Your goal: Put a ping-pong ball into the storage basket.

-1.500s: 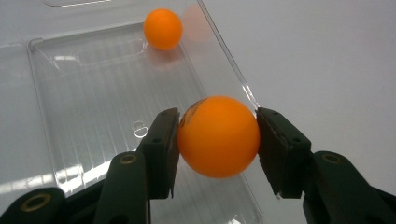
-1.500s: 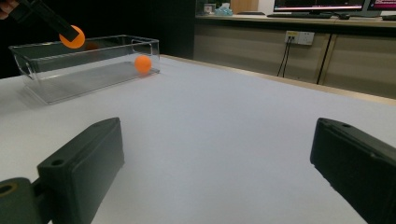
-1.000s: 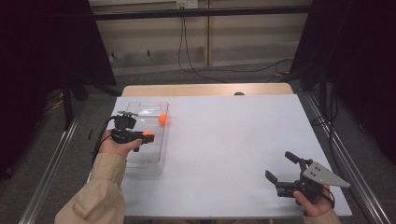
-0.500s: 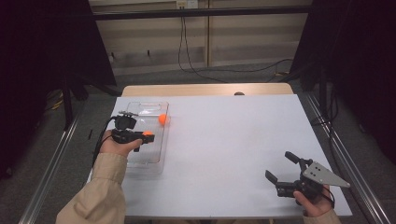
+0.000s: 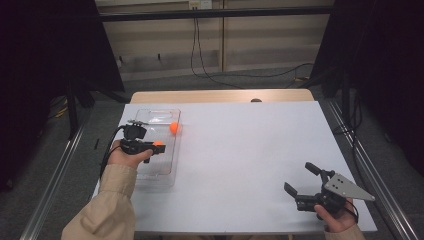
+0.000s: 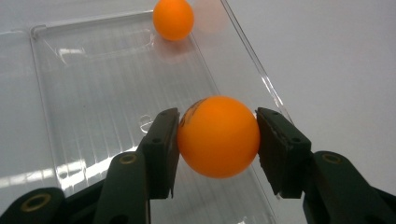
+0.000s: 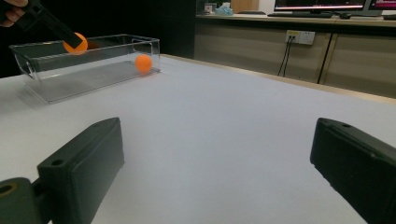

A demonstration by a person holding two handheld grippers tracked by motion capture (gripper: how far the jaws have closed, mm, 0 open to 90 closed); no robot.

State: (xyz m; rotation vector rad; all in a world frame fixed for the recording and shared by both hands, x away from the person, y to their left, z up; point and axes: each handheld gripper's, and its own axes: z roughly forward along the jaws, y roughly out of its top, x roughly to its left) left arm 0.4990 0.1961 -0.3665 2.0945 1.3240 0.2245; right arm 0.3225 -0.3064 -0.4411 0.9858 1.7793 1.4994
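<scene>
Nothing is changing across the last second. Left gripper (image 5: 159, 146), left of centre in the high view, is still clamping its fingers (image 6: 161, 144) on an orange ball (image 6: 218, 136) above the clear tray (image 5: 150, 172); release is pending. Second ball (image 5: 174, 127) is lying at the tray's far end. Right gripper (image 5: 300, 181), lower right, is idling with fingers apart.

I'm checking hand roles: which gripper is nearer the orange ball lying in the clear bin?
Left. The left gripper hangs over the clear bin near that ball, clamping another ball. The right gripper sits open across the table.
</scene>
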